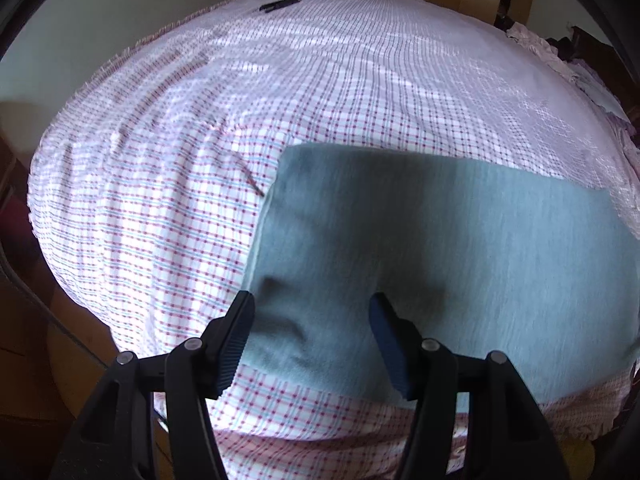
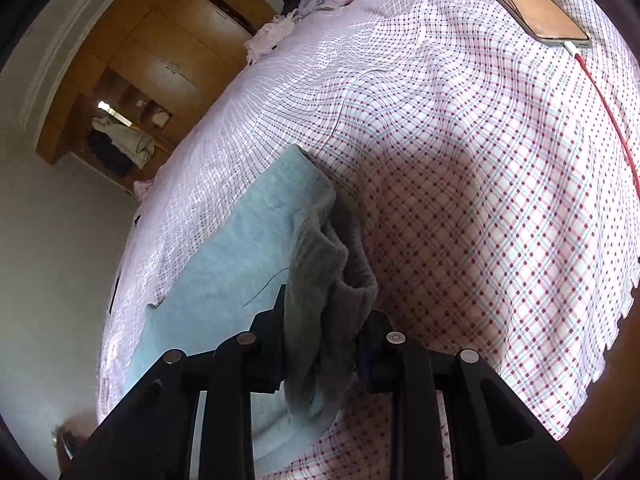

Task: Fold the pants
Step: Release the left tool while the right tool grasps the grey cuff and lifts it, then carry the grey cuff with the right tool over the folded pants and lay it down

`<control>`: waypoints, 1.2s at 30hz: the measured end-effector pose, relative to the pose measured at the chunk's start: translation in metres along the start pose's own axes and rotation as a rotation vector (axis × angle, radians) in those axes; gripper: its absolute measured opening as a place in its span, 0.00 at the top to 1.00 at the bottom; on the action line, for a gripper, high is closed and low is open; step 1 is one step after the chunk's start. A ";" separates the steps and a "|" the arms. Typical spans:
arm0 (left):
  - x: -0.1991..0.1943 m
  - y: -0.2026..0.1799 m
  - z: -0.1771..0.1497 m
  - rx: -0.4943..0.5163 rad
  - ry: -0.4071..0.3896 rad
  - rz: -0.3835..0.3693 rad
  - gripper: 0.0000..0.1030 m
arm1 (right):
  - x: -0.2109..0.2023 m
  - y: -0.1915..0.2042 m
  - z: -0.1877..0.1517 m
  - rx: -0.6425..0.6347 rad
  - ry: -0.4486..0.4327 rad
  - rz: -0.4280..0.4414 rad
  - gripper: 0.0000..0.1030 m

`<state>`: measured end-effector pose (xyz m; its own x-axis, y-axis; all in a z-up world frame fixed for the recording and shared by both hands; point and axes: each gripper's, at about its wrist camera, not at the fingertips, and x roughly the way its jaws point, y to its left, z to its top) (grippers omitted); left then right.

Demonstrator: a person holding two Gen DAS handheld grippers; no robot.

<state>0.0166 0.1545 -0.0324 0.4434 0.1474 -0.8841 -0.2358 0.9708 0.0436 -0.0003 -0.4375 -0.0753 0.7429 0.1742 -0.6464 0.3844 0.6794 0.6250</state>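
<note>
Grey-blue pants (image 1: 440, 248) lie flat on a checked bedsheet (image 1: 160, 200) in the left wrist view, folded into a broad rectangle. My left gripper (image 1: 312, 340) is open, its fingers astride the near left corner of the pants, just above the cloth. In the right wrist view my right gripper (image 2: 320, 344) is shut on a bunched edge of the pants (image 2: 324, 280) and lifts it off the sheet (image 2: 480, 200). The rest of the pants (image 2: 224, 272) stretches flat to the left.
A phone (image 2: 536, 10) with a red cable (image 2: 612, 120) lies on the bed at far right. A dark thin object (image 1: 288, 2) lies at the bed's far edge. A wooden wardrobe (image 2: 160, 60) and crumpled bedding (image 1: 560, 56) are beyond the bed.
</note>
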 end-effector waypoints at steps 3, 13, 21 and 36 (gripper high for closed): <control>-0.009 0.002 -0.001 0.010 -0.011 0.005 0.39 | -0.006 0.016 0.001 -0.063 -0.034 -0.015 0.87; -0.036 0.010 -0.005 0.028 -0.060 0.003 0.39 | -0.024 0.074 -0.009 -0.276 -0.071 -0.048 0.93; -0.053 0.017 -0.008 0.029 -0.092 -0.012 0.39 | -0.032 0.109 -0.018 -0.378 -0.074 -0.011 0.94; -0.056 0.025 -0.008 0.010 -0.091 -0.030 0.39 | -0.035 0.212 -0.066 -0.635 0.009 0.149 0.94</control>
<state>-0.0212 0.1693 0.0146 0.5269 0.1341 -0.8393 -0.2131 0.9768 0.0224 0.0194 -0.2520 0.0508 0.7577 0.3028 -0.5782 -0.1228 0.9362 0.3293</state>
